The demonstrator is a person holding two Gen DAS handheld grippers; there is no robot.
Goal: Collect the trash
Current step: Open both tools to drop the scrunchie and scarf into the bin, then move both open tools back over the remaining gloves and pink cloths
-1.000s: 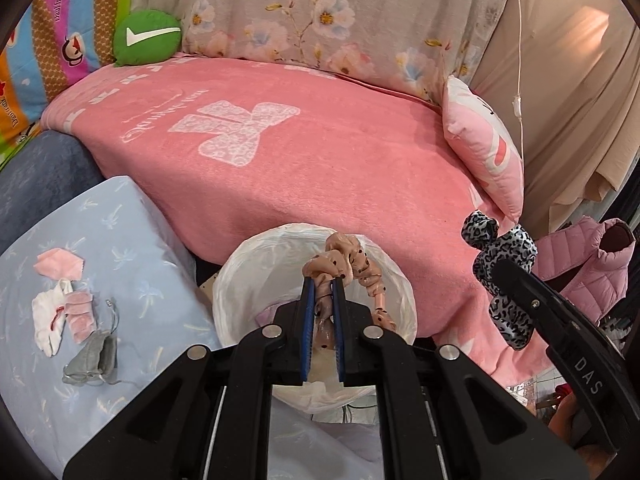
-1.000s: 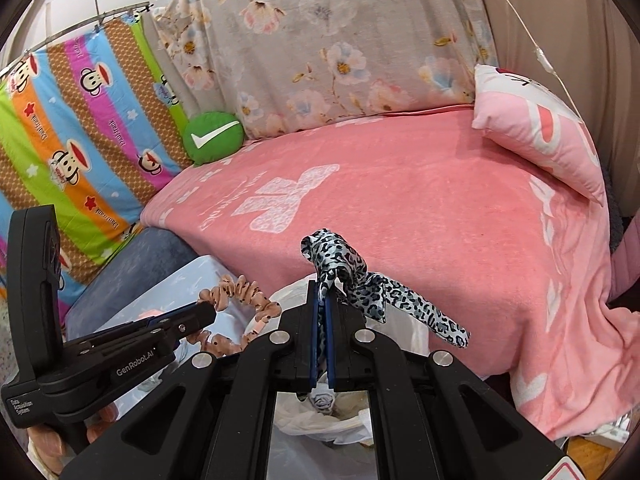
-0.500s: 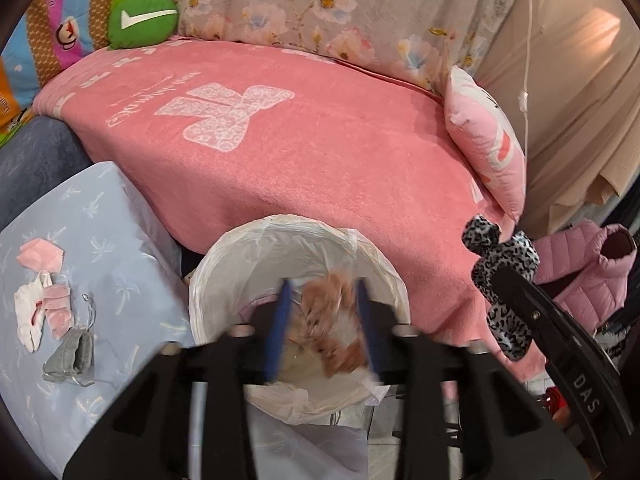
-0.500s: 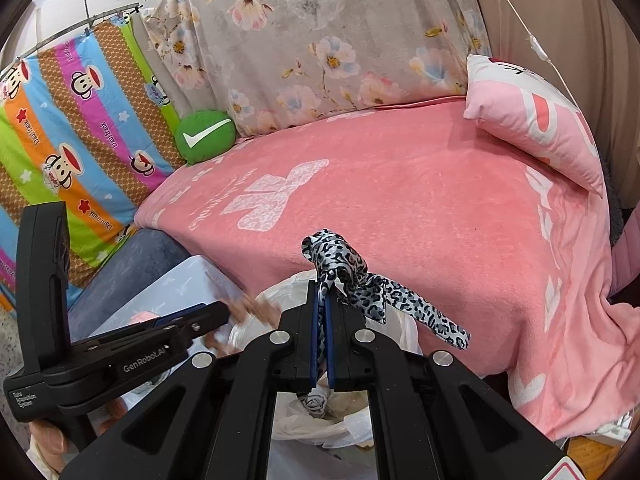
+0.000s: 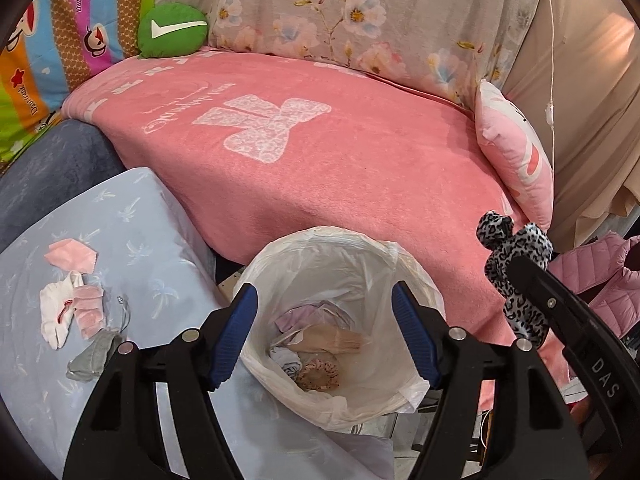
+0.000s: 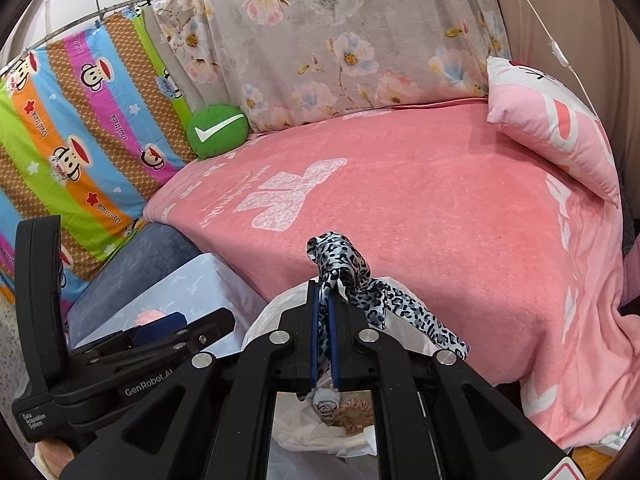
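A white-lined trash bin (image 5: pixel 416 280) stands against the pink bed. My left gripper (image 5: pixel 325 330) is open and empty above it. A pink spotted scrunchie (image 5: pixel 318 374) lies inside the bin on other scraps. My right gripper (image 6: pixel 325 334) is shut on a leopard-print scrunchie (image 6: pixel 340 262) and holds it over the bin's right side; the scrunchie also shows in the left wrist view (image 5: pixel 516 256). The bin's liner (image 6: pixel 276 312) shows under the right gripper.
Small pink, white and grey cloth scraps (image 5: pixel 74 308) lie on a light blue cushion (image 5: pixel 132 232) left of the bin. A pink blanket (image 5: pixel 320 152) covers the bed behind. A pink pillow (image 5: pixel 516 160) and a pink jacket (image 5: pixel 600 276) are at the right.
My left gripper opened and the pink spotted scrunchie dropped into the bin. My right gripper kept holding the leopard-print scrunchie almost still.
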